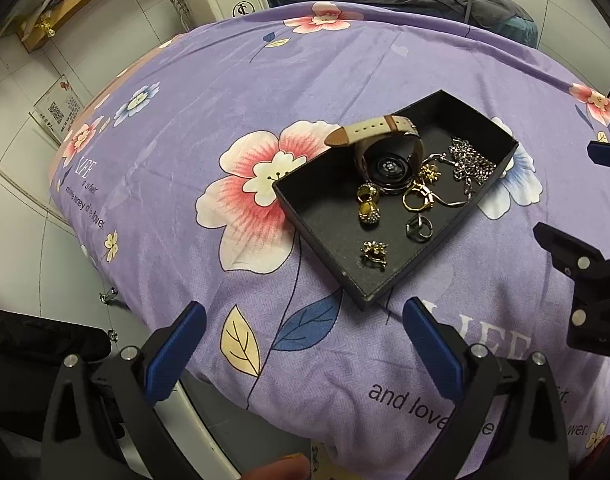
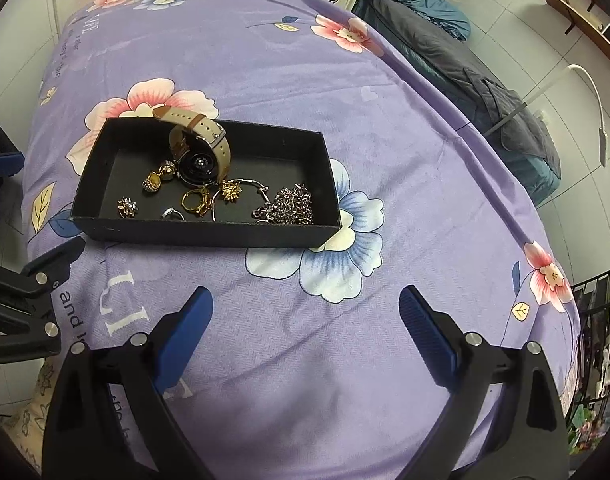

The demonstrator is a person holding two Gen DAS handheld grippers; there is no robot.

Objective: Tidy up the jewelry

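A shallow black rectangular cardboard tray (image 1: 325, 216) sits on a purple bedspread printed with pink and blue flowers (image 1: 225, 80), and all the jewelry lies inside it. In the left wrist view the tray is at about one o'clock from the left gripper (image 1: 305, 312), angled with one corner pointing back toward the fingers. In the right wrist view it lies at about eleven o'clock from the right gripper (image 2: 305, 300), its long side facing the camera.

Inside the tray, a round black watch with a beige-and-brown leather strap (image 2: 199, 164) stands on its edge, the strap tip poking over the far rim. Beside it lie two gold teardrop-shaped studded earrings (image 2: 157, 176), a small gold flower brooch (image 2: 230, 191), a gold ring (image 2: 193, 200), a silver ring (image 2: 173, 213) close to the near wall, a sparkly flower-shaped stud (image 2: 126, 206) toward the nine o'clock end, and a heap of silver chain (image 2: 291, 204) toward the three o'clock end — a thin silver bangle (image 2: 249, 184) lies next to the heap.

Both grippers hover above the bedspread short of the tray, blue-padded fingers spread wide — neither has hold of anything. The right gripper's black frame (image 1: 577, 276) shows at three o'clock in the left view.
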